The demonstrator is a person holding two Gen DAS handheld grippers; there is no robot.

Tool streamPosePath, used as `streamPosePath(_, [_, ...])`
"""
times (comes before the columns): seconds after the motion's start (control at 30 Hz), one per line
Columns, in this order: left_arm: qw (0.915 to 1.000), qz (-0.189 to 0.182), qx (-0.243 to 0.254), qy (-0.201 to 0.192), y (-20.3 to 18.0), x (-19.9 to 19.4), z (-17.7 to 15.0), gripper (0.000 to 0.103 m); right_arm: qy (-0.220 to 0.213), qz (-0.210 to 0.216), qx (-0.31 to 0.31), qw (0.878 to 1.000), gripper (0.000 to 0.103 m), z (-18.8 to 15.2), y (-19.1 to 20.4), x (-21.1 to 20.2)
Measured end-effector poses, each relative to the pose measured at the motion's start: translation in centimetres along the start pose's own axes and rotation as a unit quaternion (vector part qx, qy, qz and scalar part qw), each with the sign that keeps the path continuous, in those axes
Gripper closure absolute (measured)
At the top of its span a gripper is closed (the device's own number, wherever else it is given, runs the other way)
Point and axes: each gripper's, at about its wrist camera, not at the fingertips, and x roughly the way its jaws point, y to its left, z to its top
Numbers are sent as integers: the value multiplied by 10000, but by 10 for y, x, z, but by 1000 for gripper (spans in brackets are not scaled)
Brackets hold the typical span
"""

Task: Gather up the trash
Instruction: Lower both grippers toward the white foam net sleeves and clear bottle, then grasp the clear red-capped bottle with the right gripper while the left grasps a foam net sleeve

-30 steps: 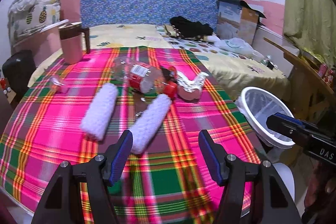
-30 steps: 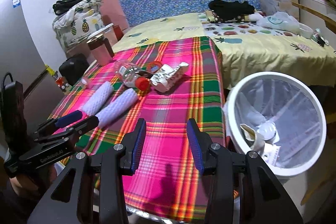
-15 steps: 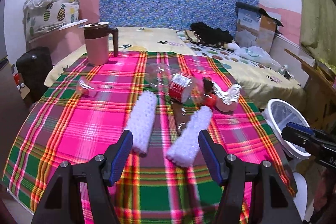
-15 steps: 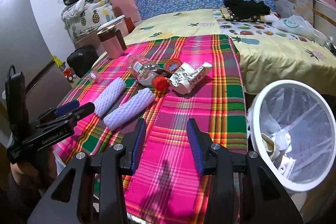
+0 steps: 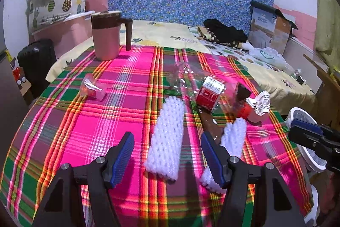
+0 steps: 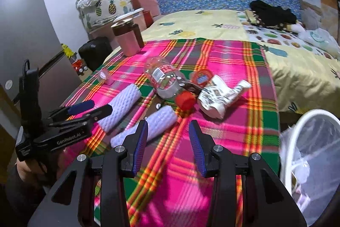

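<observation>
**Trash clustered mid-tabletop, both claws apart and empty**

Trash items: two white foam net sleeves lying flat, left sleeve directly ahead between the left claw fingers' line of sight, not touched; right sleeve partly hidden behind that claw's right finger. Behind them a crushed clear plastic bottle with red label and red cap, lying on its side. Touching the cap end: a crumpled silver-printed wrapper. A round red lid-like piece sits just behind bottle and wrapper. A small clear cup with red contents sits apart, toward the left edge.

Left claw: jaws wide apart, nothing between the pads. Right claw: jaws moderately apart, holding nothing, over bare cloth near the front edge; right sleeve's end is just beside its left finger.

Room to move: front half of the tabletop mostly bare on the left and on the right side past the wrapper. White bin with clear liner stands off the right edge, below tabletop level, some scraps already inside.

Surface: pink/green/orange plaid cloth. Pink jug with brown lid and handle at the far left corner. Bed with yellow pineapple sheet right behind, blue patterned headboard, cardboard box and black clothes on it
</observation>
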Motion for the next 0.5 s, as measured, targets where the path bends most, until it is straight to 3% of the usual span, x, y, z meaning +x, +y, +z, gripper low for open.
streamPosePath(0.3, [9997, -64, -64, 229, 8, 23, -2, 38, 188, 82, -303, 9993, 61, 21, 1, 41])
streamPosePath(0.5, [9985, -230, -180, 453, 13, 35, -2, 38, 206, -82, -480, 9986, 61, 30, -4, 58])
